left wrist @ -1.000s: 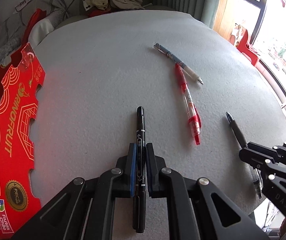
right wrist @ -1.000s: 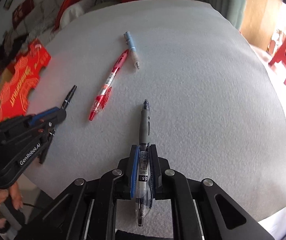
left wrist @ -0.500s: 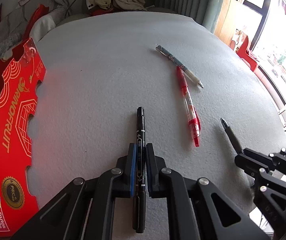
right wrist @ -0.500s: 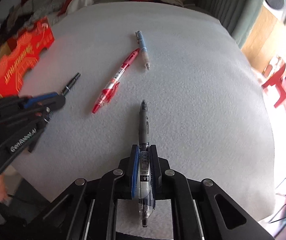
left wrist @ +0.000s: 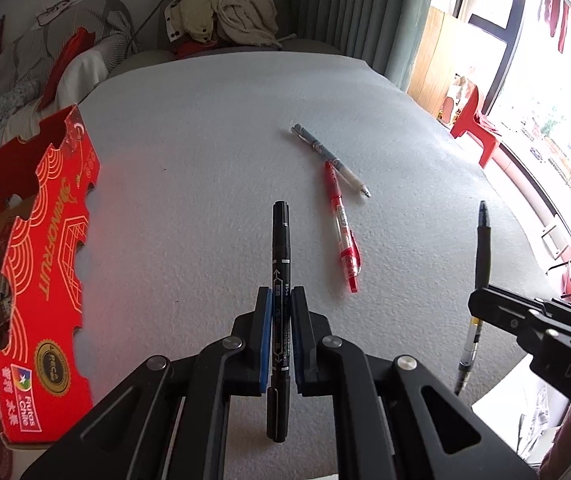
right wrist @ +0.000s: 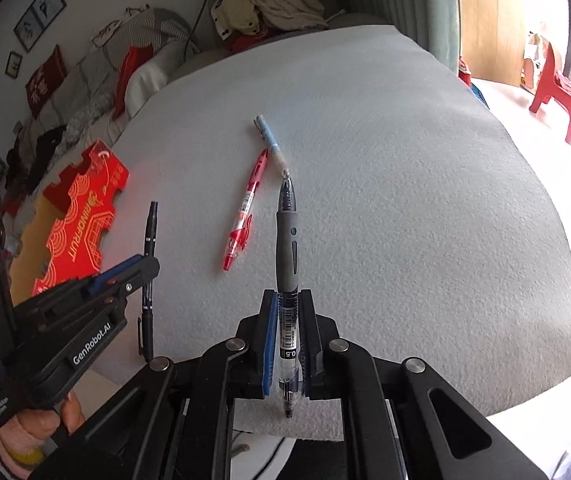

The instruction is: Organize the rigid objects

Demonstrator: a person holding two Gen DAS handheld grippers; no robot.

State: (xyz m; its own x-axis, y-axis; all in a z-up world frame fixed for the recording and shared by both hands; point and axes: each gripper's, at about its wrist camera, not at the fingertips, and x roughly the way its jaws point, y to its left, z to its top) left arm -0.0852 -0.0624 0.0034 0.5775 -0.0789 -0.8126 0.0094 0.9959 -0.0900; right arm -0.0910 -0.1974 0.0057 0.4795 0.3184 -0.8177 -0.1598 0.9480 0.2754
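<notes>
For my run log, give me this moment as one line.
left hand-held gripper: shut on black marker | right hand-held gripper: shut on grey-grip pen | on table: red pen, blue pen

Lifted off the white table (left wrist: 205,140) since a second ago: black marker (left wrist: 280,248) and grey pen (right wrist: 286,248), each clamped and raised. Red box (left wrist: 45,240) now more exposed at left frame edge, cardboard interior showing.

Table (left wrist: 213,128) covered in pale grey felt-like cloth. Behind it a chair heaped with beige clothes (left wrist: 225,12); grey-green curtain (left wrist: 349,8) beside it. Large window (left wrist: 545,92) at right, strong daylight. Red plastic chair (right wrist: 553,84) near window. Framed pictures (right wrist: 41,12) on white wall.
</notes>
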